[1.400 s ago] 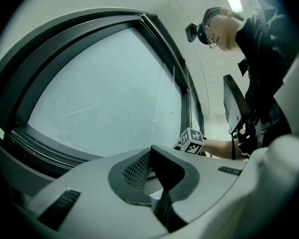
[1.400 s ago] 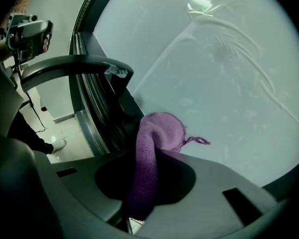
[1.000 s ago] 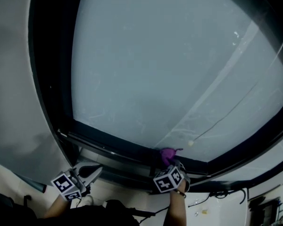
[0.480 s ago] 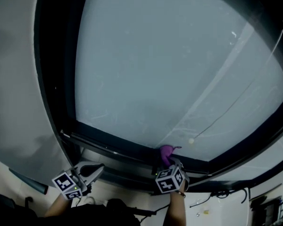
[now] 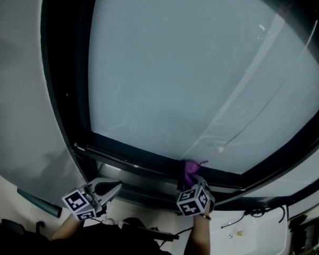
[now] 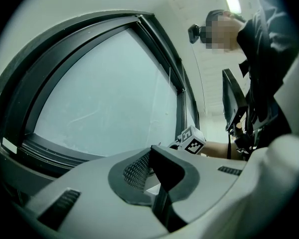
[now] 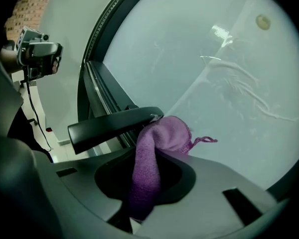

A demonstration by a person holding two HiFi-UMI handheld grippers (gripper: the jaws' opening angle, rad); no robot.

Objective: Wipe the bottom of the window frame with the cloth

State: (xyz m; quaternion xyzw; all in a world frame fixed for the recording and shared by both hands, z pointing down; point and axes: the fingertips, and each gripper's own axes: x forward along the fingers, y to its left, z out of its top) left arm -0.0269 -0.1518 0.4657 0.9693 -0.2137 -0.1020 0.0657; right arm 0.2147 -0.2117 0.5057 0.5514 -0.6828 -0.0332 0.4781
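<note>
Head view: right gripper [image 5: 191, 178], clenched on a purple knitted cloth [image 5: 191, 168], holds it at the window frame's black bottom rail [image 5: 133, 158], apparently mid-wipe; next, slide it along the rail. Left gripper [image 5: 112, 188] hangs below, jaws closed, empty.

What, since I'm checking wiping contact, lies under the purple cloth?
The cloth, shut in the right gripper, rests against the dark bottom window frame, just below the glass. The frame shows on either side; the patch it touches is covered by cloth and gripper.
</note>
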